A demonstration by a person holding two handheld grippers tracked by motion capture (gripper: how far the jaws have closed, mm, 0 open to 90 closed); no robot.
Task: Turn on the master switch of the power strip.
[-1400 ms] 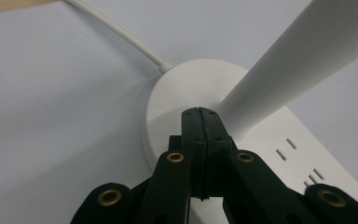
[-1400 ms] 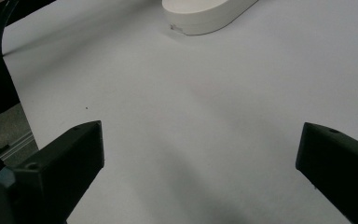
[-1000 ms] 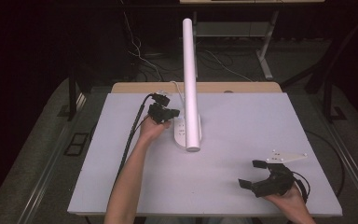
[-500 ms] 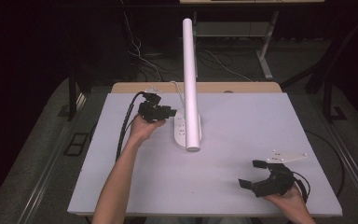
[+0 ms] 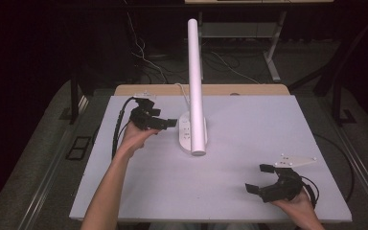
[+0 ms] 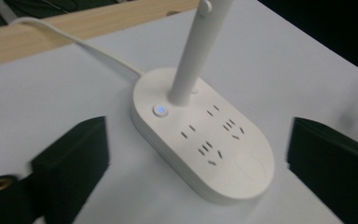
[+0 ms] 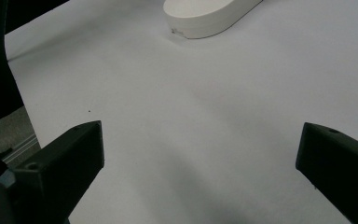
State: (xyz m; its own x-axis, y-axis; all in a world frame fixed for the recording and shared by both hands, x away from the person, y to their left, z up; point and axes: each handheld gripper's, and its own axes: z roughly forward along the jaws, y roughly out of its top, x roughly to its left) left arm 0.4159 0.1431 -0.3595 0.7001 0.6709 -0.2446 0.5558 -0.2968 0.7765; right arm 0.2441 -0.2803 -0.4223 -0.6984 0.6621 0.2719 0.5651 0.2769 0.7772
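Observation:
A white desk lamp stands mid-table on an oval base [image 5: 186,134] with sockets on top. Its long tube [image 5: 195,81] leans toward me. In the left gripper view the base [image 6: 200,149] shows a lit blue button [image 6: 160,110] beside the stem [image 6: 191,60]. My left gripper [image 5: 168,123] hovers just left of the base, apart from it. Its jaws have just been opening and now stand open [image 6: 198,140] with nothing held. My right gripper [image 5: 258,178] rests open near the front right corner of the table [image 7: 200,149], holding nothing.
The lamp's white cord [image 6: 88,46] runs from the base to the wooden strip [image 5: 220,89] along the table's back edge. The end of the lamp base [image 7: 205,16] lies well ahead of the right jaws. Dark floor and cables surround the white table [image 5: 268,124].
My left gripper has drawn back leftward from the lamp base and lifted a little. The right gripper has stayed put.

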